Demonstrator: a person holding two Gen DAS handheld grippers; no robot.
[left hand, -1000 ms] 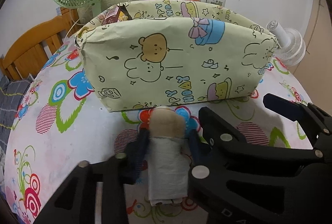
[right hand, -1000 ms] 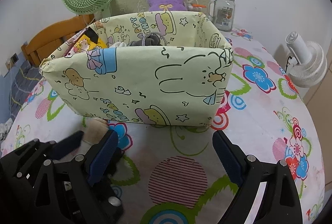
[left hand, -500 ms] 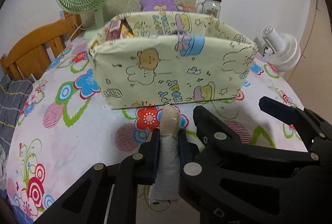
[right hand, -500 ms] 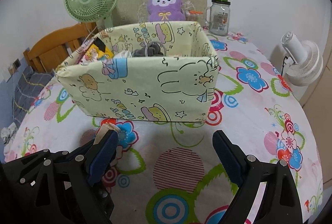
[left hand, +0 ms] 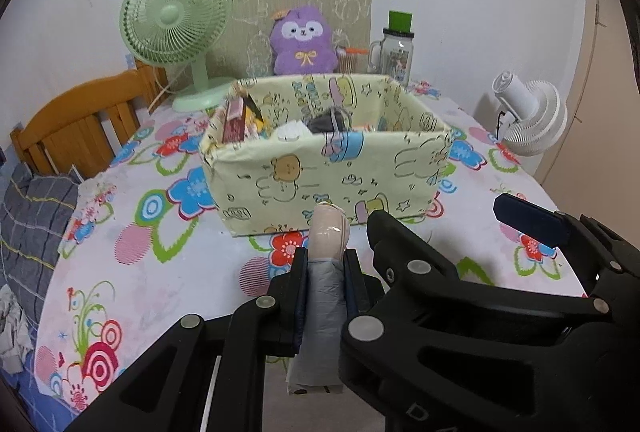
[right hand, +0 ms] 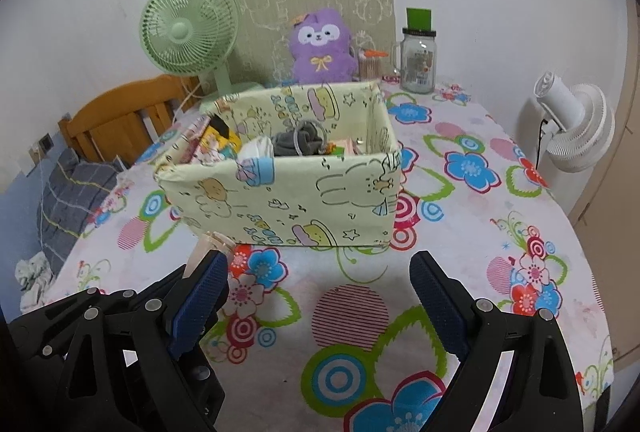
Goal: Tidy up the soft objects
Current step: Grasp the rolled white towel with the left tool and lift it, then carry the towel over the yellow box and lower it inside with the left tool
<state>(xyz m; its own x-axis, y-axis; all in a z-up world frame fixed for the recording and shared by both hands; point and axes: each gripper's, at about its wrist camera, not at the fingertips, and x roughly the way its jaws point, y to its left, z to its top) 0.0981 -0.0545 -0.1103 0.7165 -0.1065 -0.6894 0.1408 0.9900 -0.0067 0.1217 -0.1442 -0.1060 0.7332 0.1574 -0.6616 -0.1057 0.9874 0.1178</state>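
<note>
A rolled soft bundle (left hand: 325, 274), grey along its body with a pale beige cap at the far end, is pinched between the pads of the left tongs (left hand: 325, 264) and held clear above the bench (left hand: 168, 296). Its beige tip points toward the near wall of the fabric storage box (left hand: 320, 171); its grey tail hangs out behind the pads. In the right wrist view the same bundle shows only as a pale tip (right hand: 210, 244) poking up behind the left pad.

The right tongs (right hand: 320, 292) stand wide apart with nothing between them, hovering over the flowered tablecloth (right hand: 480, 232) just right of the left tongs.

The box is pale yellow, printed with cartoon bears and rabbits, and sits near the middle of the bench. Inside lie a dark grey crumpled cloth (right hand: 300, 141), a white rolled piece (right hand: 256, 147) and some colourful packets (right hand: 216, 143) at the left end.

Beyond the box, against the far wall, stand a green desk fan (left hand: 176, 27) on the left, a purple plush toy (left hand: 304, 43) in front of a sheet of cardboard (left hand: 348, 3), and a glass jar with a green lid (left hand: 396, 47). A white fan (left hand: 532, 119) sits off the bench's right edge. To the left is a wooden chair back (left hand: 80, 127) and grey checked bedding (left hand: 32, 224).
</note>
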